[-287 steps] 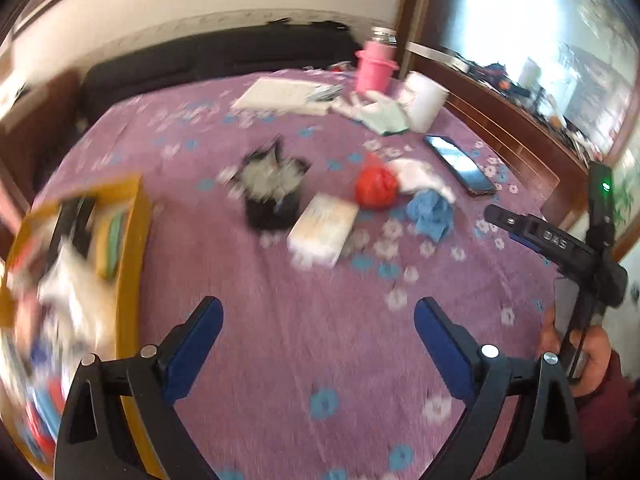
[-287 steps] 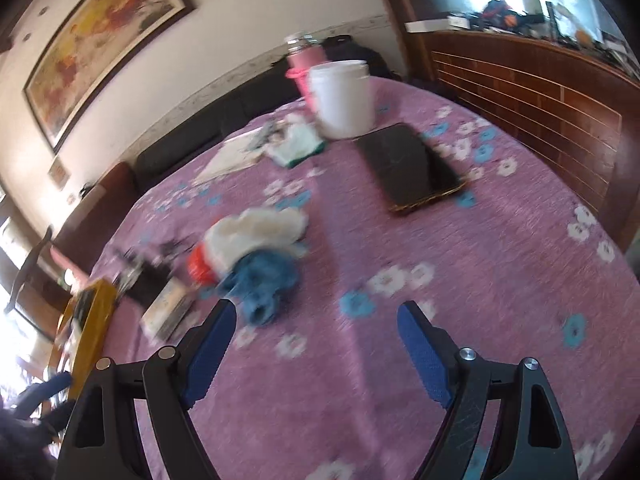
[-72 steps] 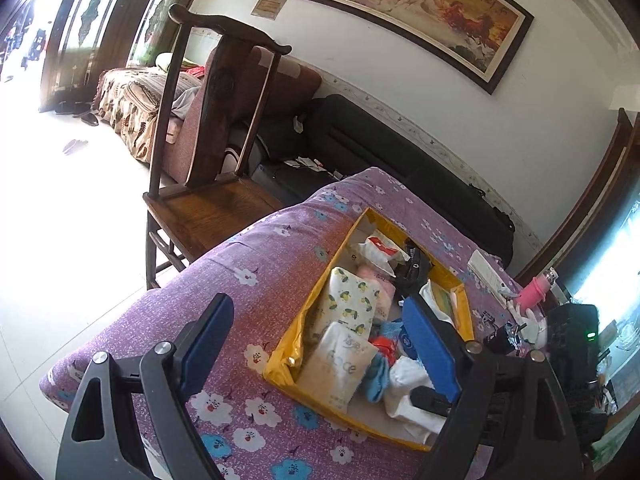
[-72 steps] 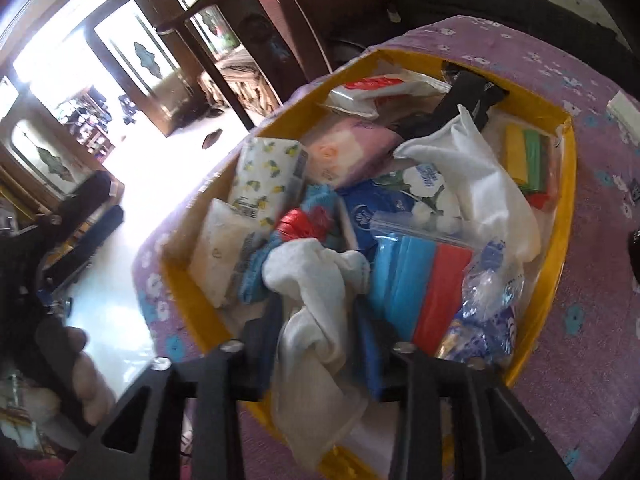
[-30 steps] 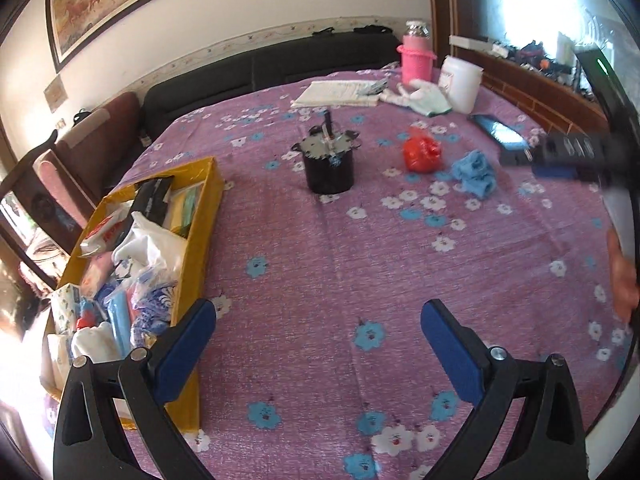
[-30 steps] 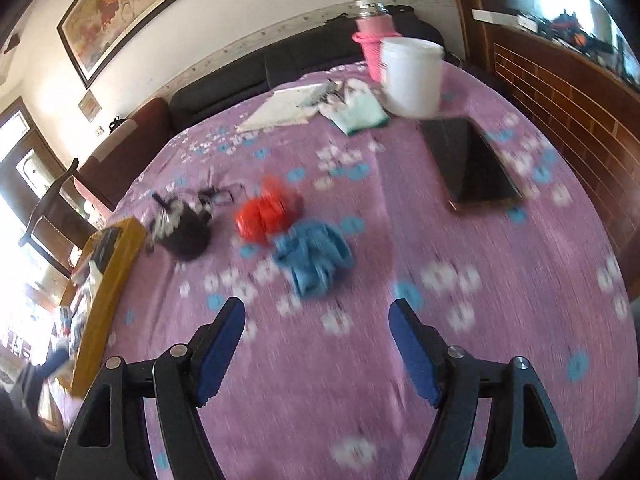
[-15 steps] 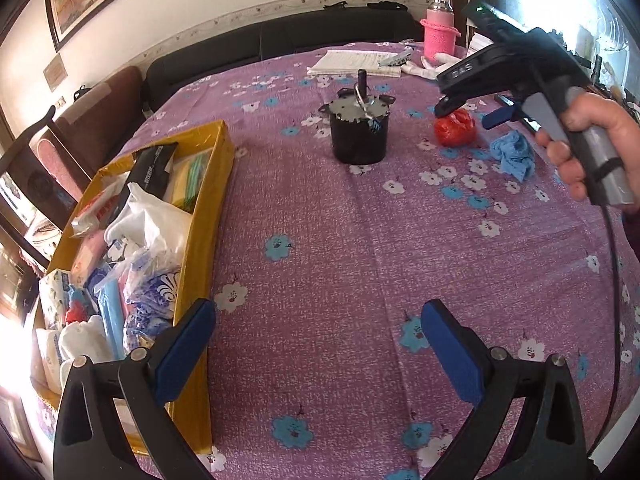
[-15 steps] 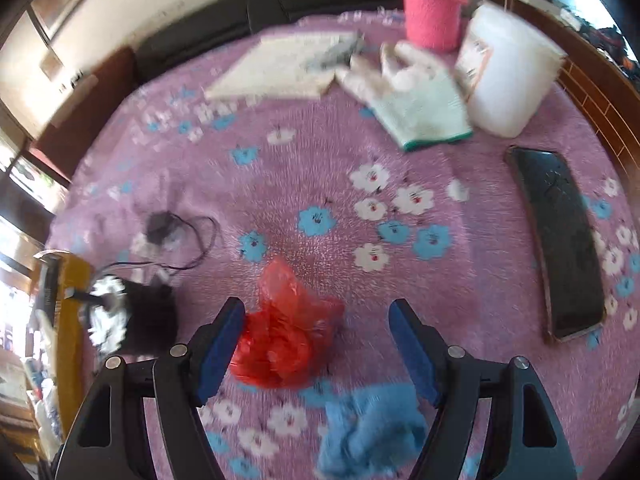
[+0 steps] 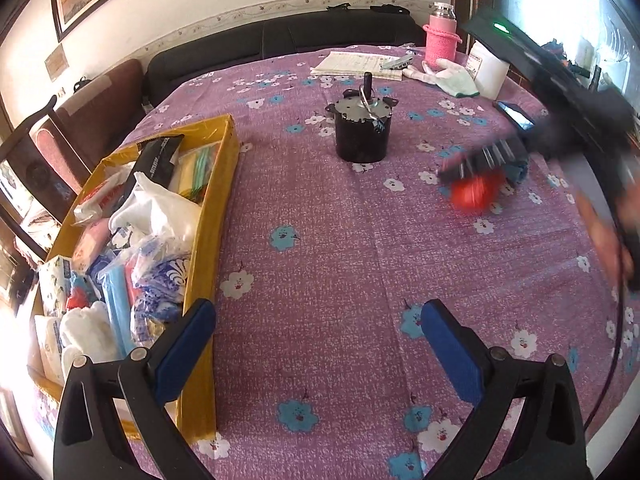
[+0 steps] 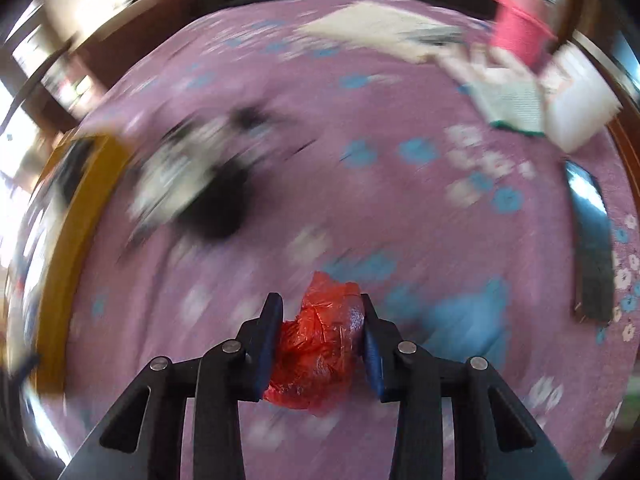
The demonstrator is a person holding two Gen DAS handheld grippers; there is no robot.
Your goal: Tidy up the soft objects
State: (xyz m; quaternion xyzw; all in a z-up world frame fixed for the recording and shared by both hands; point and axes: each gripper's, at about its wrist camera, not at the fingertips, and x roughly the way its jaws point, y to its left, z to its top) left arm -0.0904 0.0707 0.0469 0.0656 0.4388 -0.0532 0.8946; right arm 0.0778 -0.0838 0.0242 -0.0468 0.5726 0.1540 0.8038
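My right gripper (image 10: 320,320) is shut on a crumpled red plastic bag (image 10: 316,344) and holds it above the purple flowered tablecloth (image 10: 360,208). In the left wrist view the same gripper (image 9: 480,160) is blurred at the right, with the red bag (image 9: 474,196) under it. A blue cloth (image 10: 468,320) lies just right of the bag. My left gripper (image 9: 316,340) is open and empty over the tablecloth's near part. A yellow tray (image 9: 212,216) full of soft packets, bags and cloths sits at the left.
A black round motor (image 9: 362,128) stands mid-table. At the far right are a pink flask (image 9: 440,36), a white tub (image 9: 486,72), white gloves (image 9: 448,78), papers (image 9: 356,66) and a phone (image 9: 516,114). A wooden chair (image 9: 48,136) stands left of the table.
My right gripper has closed on the red bag and lifted it, swinging left; its view is now blurred. The left gripper has held nearly still.
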